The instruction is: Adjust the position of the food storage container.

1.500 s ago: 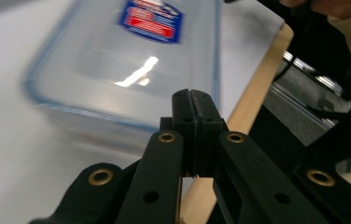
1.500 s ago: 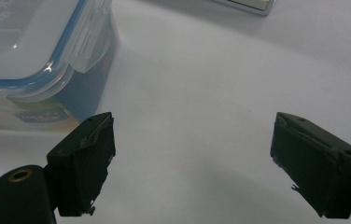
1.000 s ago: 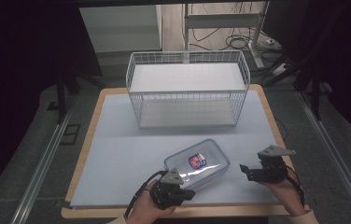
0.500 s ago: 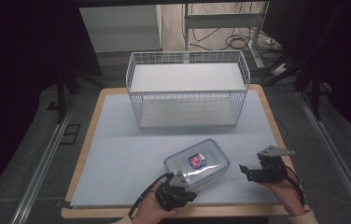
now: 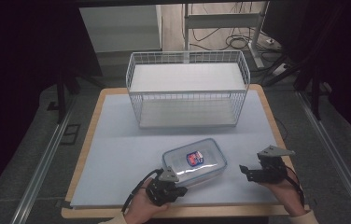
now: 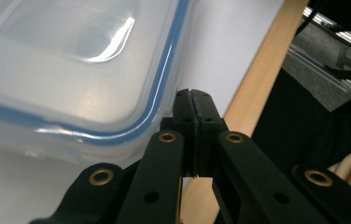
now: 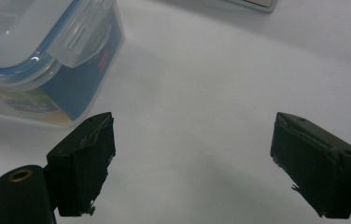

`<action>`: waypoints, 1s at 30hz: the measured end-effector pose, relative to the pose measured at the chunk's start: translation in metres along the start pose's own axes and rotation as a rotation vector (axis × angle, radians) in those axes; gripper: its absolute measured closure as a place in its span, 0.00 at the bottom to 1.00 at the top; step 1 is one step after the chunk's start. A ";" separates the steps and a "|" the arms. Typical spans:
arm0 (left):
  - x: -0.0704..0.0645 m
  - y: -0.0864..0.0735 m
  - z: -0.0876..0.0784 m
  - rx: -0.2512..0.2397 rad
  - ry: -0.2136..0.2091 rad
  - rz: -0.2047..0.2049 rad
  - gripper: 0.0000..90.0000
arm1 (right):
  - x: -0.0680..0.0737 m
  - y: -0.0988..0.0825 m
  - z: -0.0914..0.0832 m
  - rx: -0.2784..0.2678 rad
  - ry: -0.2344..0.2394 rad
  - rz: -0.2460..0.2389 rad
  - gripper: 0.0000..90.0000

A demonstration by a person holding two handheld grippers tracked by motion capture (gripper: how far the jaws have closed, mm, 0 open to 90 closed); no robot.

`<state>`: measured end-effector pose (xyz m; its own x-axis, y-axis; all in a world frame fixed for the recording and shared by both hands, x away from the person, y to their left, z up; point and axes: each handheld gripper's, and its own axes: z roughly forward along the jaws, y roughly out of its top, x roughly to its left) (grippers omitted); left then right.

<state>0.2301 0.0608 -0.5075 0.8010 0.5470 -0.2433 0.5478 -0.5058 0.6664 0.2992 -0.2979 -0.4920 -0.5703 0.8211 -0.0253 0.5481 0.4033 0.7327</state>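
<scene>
Your clear plastic container (image 5: pixel 194 163), with its blue-sealed lid and a small red and blue label on top, lies flat on the pale mat (image 5: pixel 117 149), toward the near edge and a little right of the middle. It sits slightly askew to the mat's edges. Open mat lies on all sides: a broad bare stretch to its left, a band between it and the white wire basket (image 5: pixel 187 88) at the far side, and a narrower strip on the right before the wooden table rim (image 5: pixel 269 109). Toward you, little mat remains before the wooden edge.

Your left gripper (image 5: pixel 166 189) sits just at the container's near left corner. In the left gripper view its jaws are pressed together with nothing between them, their tips (image 6: pixel 193 100) right by the rounded corner of the container (image 6: pixel 71 70), just beside the lid's blue seal; whether they touch it I cannot tell. The wooden rim (image 6: pixel 257 79) runs close on the other side.

Your right gripper (image 5: pixel 253 173) rests to the container's right, near but apart from it, jaws spread wide over bare mat (image 7: pixel 201 93). In its own view the container's corner and lid clasp (image 7: pixel 78 37) lie beyond the left jaw.

Against the earlier frames, the left gripper has drawn slightly back toward you; the container, the basket and your right gripper are unchanged.
</scene>
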 end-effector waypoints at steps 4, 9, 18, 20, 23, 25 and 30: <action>0.011 -0.003 -0.006 -0.011 0.017 -0.032 1.00 | 0.000 0.000 0.000 0.003 -0.002 -0.001 0.15; 0.025 -0.004 -0.011 -0.018 0.037 -0.063 1.00 | 0.000 0.000 0.000 0.003 -0.003 0.000 0.15; 0.043 -0.006 -0.017 -0.035 0.062 -0.116 1.00 | 0.001 0.000 0.000 0.004 -0.001 -0.001 0.15; 0.048 -0.007 -0.018 -0.031 0.072 -0.122 1.00 | 0.000 0.000 0.000 0.004 0.000 -0.001 0.15; 0.050 -0.008 -0.019 -0.031 0.077 -0.130 1.00 | 0.001 0.000 0.000 0.002 0.000 -0.001 0.15; 0.052 -0.008 -0.020 -0.033 0.084 -0.132 1.00 | 0.001 0.000 0.001 0.003 0.000 -0.001 0.15; 0.050 -0.012 -0.029 -0.065 0.060 -0.156 1.00 | 0.001 0.000 0.000 0.000 0.004 0.002 0.15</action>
<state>0.2564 0.1136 -0.5071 0.6906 0.6555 -0.3056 0.6456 -0.3684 0.6689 0.2986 -0.2970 -0.4916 -0.5712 0.8205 -0.0213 0.5493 0.4014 0.7329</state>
